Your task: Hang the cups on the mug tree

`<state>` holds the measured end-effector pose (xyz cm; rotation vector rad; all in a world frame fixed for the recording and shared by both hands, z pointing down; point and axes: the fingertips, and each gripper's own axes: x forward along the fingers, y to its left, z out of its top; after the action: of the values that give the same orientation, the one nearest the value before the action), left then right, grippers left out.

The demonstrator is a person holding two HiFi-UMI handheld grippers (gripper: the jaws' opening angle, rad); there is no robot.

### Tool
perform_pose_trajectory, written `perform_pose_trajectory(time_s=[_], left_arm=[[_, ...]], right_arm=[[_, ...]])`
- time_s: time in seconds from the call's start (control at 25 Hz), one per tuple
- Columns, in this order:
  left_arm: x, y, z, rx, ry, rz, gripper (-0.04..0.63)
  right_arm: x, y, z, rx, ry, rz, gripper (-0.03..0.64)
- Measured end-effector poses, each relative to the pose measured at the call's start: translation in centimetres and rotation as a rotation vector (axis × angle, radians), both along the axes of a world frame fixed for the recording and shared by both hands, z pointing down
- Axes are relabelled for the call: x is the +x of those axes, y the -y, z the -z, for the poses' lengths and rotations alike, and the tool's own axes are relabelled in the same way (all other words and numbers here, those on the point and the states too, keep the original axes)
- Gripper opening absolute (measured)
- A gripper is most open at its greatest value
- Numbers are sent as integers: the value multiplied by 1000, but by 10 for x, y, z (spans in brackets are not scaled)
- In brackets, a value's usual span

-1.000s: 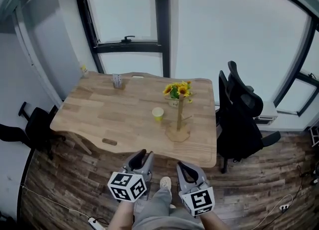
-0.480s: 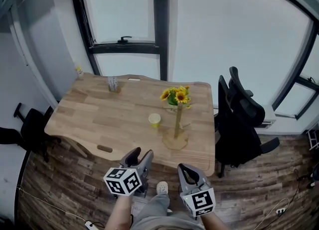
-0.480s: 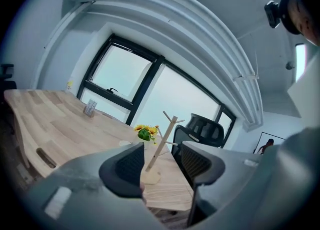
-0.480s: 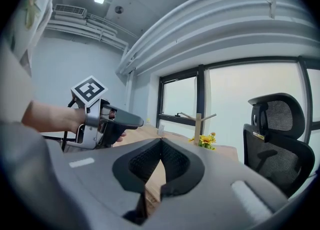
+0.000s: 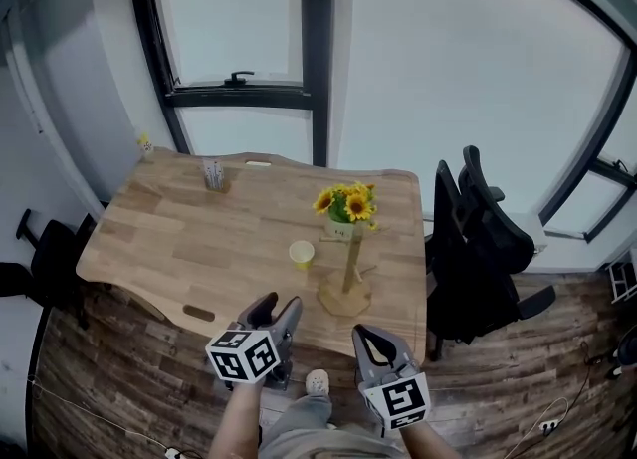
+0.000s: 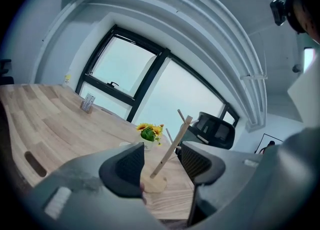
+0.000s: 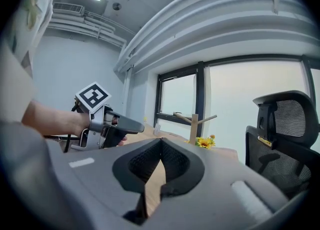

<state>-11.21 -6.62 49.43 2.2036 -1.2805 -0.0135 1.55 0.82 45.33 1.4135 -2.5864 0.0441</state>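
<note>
A wooden mug tree (image 5: 346, 266) stands near the right front of the wooden table (image 5: 179, 248), its pegs bare. A yellow-green cup (image 5: 302, 254) sits upright on the table just left of it. My left gripper (image 5: 271, 314) hovers in front of the table's near edge, open and empty. In the left gripper view the mug tree (image 6: 172, 146) shows in the gap of the left gripper (image 6: 162, 163). My right gripper (image 5: 371, 340) hangs beside it to the right. In its own view the right gripper (image 7: 161, 146) is shut with nothing in it.
A pot of sunflowers (image 5: 344, 208) stands right behind the mug tree. A small holder (image 5: 213, 175) sits at the table's far side. A black office chair (image 5: 478, 248) is close to the table's right edge, another (image 5: 40, 268) at the left. A shoe (image 5: 317, 382) shows below.
The table and mug tree have slid lower in the head view and lie closer to the grippers. Both grippers stay low before the near edge.
</note>
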Motion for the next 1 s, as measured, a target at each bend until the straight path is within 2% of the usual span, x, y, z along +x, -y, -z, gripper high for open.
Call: perform_pose_trajectory(time_s=[0.48,1.0], left_arm=[[-4,61,-33,-88,-39,-4,225],[1,123,-94,-248,-63,-33,227]], right_arm=[[19,51,-4,1,-21,-64,-2],[47,106,-11,12,-41,-175,-2]])
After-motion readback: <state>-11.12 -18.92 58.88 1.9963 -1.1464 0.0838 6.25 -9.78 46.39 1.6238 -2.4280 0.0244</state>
